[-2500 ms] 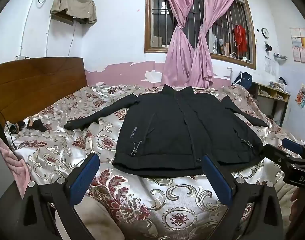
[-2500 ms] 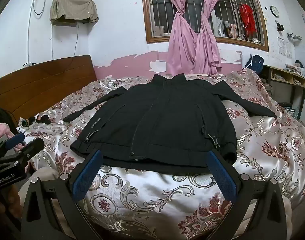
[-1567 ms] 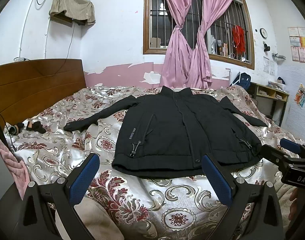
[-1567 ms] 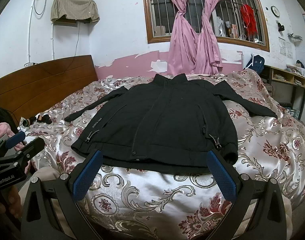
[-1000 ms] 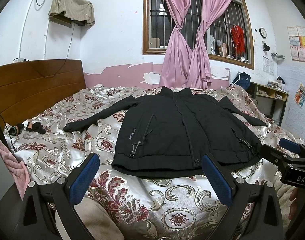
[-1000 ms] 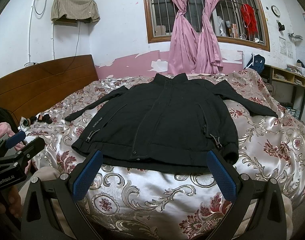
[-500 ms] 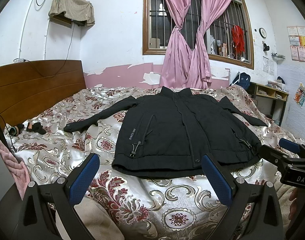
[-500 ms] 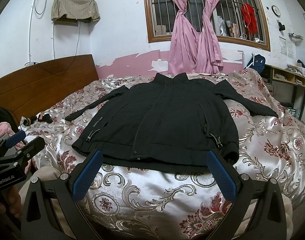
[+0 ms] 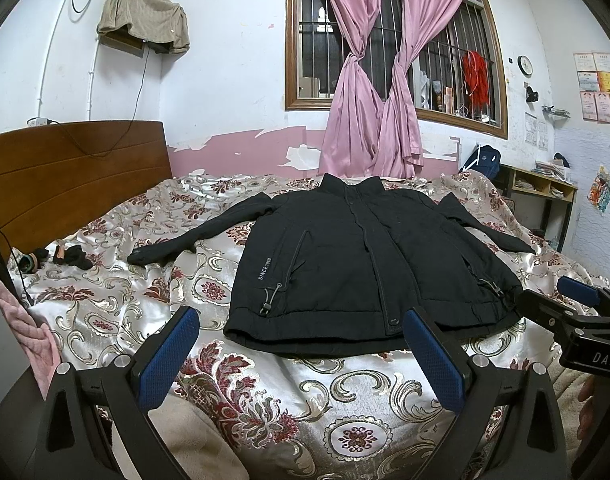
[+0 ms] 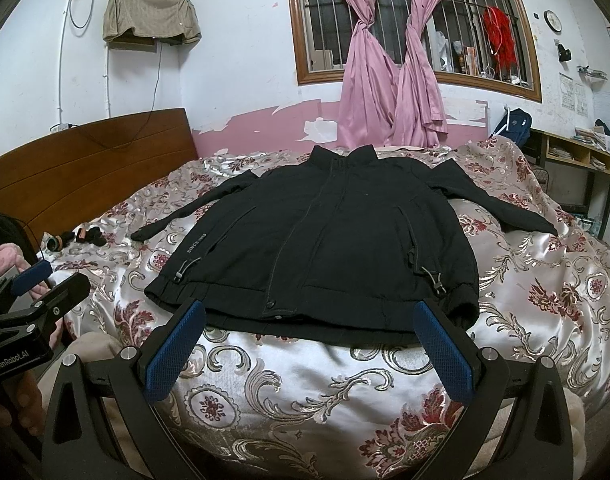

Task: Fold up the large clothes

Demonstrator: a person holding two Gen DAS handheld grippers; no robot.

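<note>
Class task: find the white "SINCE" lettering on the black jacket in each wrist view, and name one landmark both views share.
Left wrist: the lettering sits left of centre, on the black jacket.
Right wrist: the lettering sits further left, seen at a slant.
Shared landmark: the pink curtains behind the collar.

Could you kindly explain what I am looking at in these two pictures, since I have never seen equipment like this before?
There is no robot here. A person holds a two-finger gripper in each hand, and each gripper carries a wide-angle camera looking forward along its fingers.

One picture comes from the left gripper, the other from the right gripper. The black prongs with blue pads at the bottom of each are that gripper's own fingers. Each view also catches the other gripper at its edge.

Both grippers are open and hold nothing. Ahead of them a black jacket lies flat, front up, sleeves spread, on a bed with a floral bedspread. That jacket is the garment to be folded; no fold has been made yet.
</note>
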